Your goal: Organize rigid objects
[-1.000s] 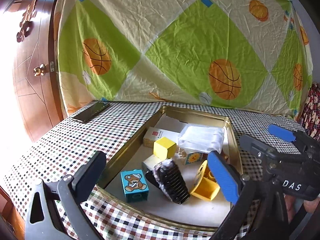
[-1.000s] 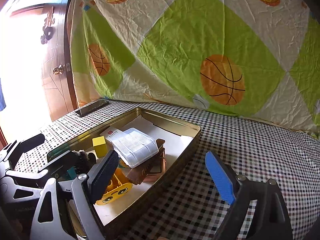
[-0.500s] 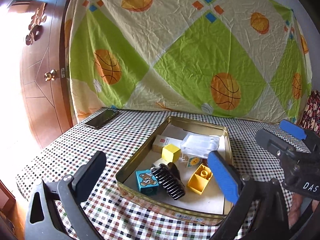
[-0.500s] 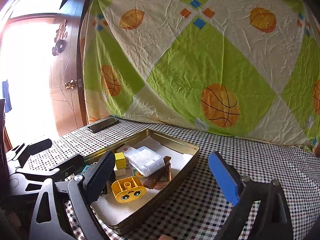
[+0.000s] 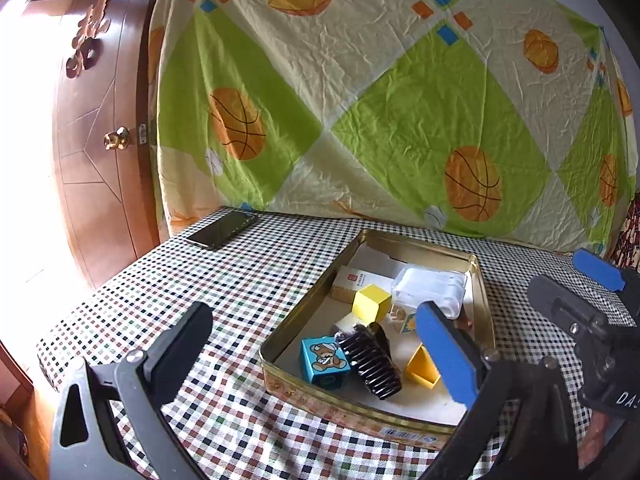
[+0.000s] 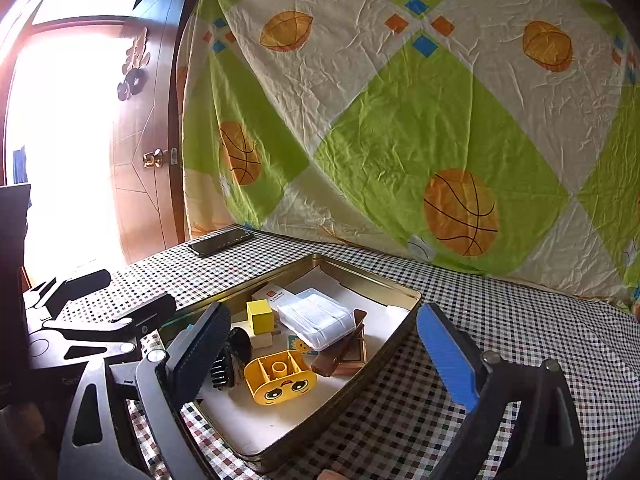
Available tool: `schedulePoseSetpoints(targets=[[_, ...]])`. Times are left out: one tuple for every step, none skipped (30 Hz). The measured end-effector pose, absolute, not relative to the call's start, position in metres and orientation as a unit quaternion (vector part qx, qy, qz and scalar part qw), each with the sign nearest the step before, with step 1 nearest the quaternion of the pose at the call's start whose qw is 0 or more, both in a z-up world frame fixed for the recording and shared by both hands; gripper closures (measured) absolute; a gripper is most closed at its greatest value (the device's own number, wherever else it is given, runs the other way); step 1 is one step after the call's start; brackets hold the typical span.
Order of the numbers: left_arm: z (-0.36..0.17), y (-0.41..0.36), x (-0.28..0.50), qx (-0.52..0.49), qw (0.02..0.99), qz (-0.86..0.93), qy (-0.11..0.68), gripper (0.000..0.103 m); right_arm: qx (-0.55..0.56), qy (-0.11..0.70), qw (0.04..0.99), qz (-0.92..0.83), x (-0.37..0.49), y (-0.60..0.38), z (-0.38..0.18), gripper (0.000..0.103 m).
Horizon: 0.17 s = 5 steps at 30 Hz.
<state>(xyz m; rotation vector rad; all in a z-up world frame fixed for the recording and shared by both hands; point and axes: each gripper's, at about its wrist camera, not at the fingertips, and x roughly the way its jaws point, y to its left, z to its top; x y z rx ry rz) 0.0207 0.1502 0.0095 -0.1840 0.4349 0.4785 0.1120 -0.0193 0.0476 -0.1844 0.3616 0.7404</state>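
A gold tin tray (image 5: 280, 344) (image 6: 404, 320) sits on the checkered table. It holds a blue bear block (image 5: 323, 362), a black comb (image 5: 370, 362) (image 6: 224, 364), a yellow cube (image 5: 371, 302) (image 6: 260, 315), a yellow face brick (image 5: 422, 368) (image 6: 282, 376), a clear plastic box (image 5: 430, 290) (image 6: 316, 318), a white card box (image 5: 356, 278) and a brown wooden piece (image 6: 344, 354). My left gripper (image 5: 316, 346) is open and empty, held above the tray's near left corner. My right gripper (image 6: 324, 346) is open and empty, above the tray's near right side; it also shows in the left wrist view (image 5: 592, 300).
A black phone (image 5: 222, 230) (image 6: 220, 242) lies at the table's far left corner. A green and cream basketball cloth (image 5: 400, 100) hangs behind the table. A wooden door (image 5: 92, 152) stands at the left. The table edge runs along the left.
Both grippers have pulled back and up from the tray, so it looks smaller and farther. Both stay open and empty. The things in the tray have not moved.
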Motion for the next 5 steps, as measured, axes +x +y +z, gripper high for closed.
schedulePoseSetpoints(targets=[[0.0095,0.1485,0.0208,-0.086,0.945,0.235,0.212,0.000,-0.089,0.175,0.912,0.359,0.1121,-0.0201,0.0476,0.007],[0.0097,0.1473,0.0209,-0.083,0.945,0.236,0.211,0.000,-0.087,0.175,0.912,0.359,0.1124,-0.0208,0.0477,0.007],[0.0099,0.1462,0.0213,-0.082,0.945,0.235,0.211,0.000,-0.086,0.176,0.913,0.359,0.1127,-0.0211,0.0478,0.007],[0.0100,0.1454,0.0214,-0.082,0.946,0.234,0.211,0.000,-0.086,0.177,0.913,0.358,0.1131,-0.0217,0.0478,0.007],[0.0102,0.1450,0.0213,-0.081,0.946,0.233,0.211,0.000,-0.085,0.177,0.913,0.358,0.1133,-0.0222,0.0477,0.007]])
